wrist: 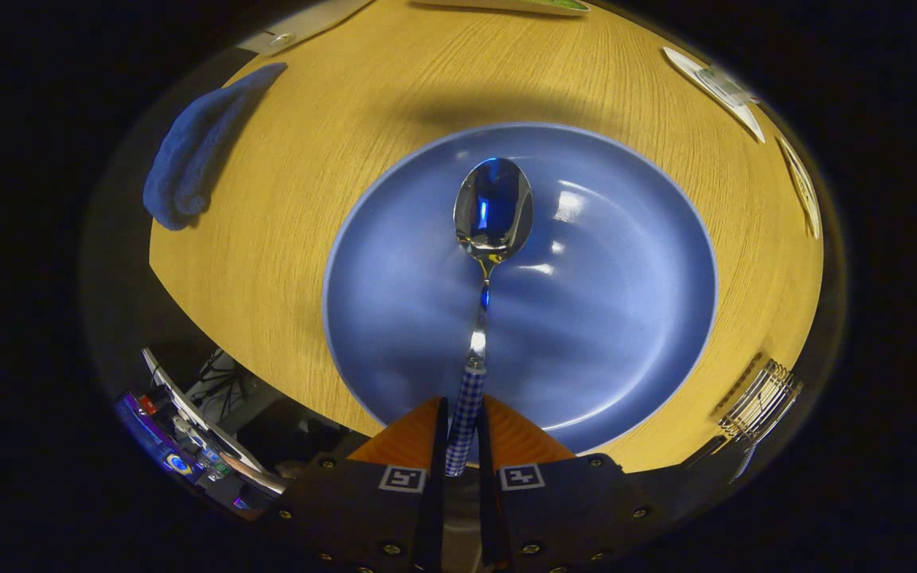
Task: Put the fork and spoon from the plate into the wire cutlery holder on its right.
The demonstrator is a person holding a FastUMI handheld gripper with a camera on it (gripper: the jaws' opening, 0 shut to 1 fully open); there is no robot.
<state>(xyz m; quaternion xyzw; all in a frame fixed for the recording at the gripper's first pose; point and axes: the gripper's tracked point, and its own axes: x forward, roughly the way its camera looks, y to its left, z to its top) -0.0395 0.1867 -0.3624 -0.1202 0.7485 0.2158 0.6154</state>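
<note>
Spoon point(484, 263) handle clamped between tongs point(462, 422), bowl ahead over plate point(626, 318).

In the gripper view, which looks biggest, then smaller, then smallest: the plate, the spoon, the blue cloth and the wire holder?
1. Plate
2. Spoon, held in the shut tool, and cloth: look alike
3. Wire holder, though it sits at the view's warped edge

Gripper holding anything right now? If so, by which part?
Yes. The gripper is shut on the spoon, both fingers pressed on its blue-and-white checked handle. The bowl end points forward over the blue plate.
</note>
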